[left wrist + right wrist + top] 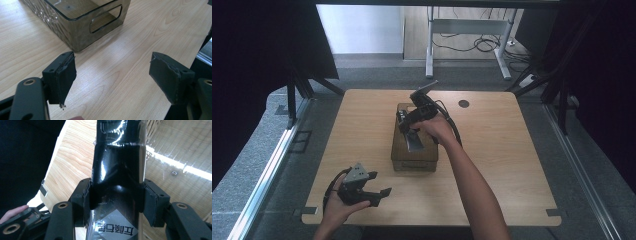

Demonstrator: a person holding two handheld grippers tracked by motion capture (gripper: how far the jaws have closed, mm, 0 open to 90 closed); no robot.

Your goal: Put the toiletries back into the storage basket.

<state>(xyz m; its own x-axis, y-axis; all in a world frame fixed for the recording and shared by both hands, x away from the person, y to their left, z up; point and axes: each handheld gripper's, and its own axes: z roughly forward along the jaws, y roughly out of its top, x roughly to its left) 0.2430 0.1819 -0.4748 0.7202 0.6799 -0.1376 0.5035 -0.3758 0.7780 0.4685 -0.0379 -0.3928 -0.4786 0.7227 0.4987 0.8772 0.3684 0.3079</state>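
Observation:
A smoky see-through bin (414, 161) stands in the middle of the wooden table (512, 165). My right gripper (406, 120) hovers over the bin's far end, tilted down, shut on a glossy black packet (414, 142) that hangs into the bin. In the right gripper view the packet (117, 165) is pinched between both pads (150, 200) of the right gripper (116, 200), a silver label at its near end, and the bin wall (175, 150) lies to the right. My left gripper (379, 183) rests near the front left edge, open. Nothing lies between the jaws of the left gripper (112, 75); the bin (82, 35) is beyond them.
A round cable hole (463, 103) sits in the table's far right part. Beyond the table stands a white desk frame (429, 50) with cables on the floor. Dark curtains hang on both sides. Bare wood spreads left and right of the bin.

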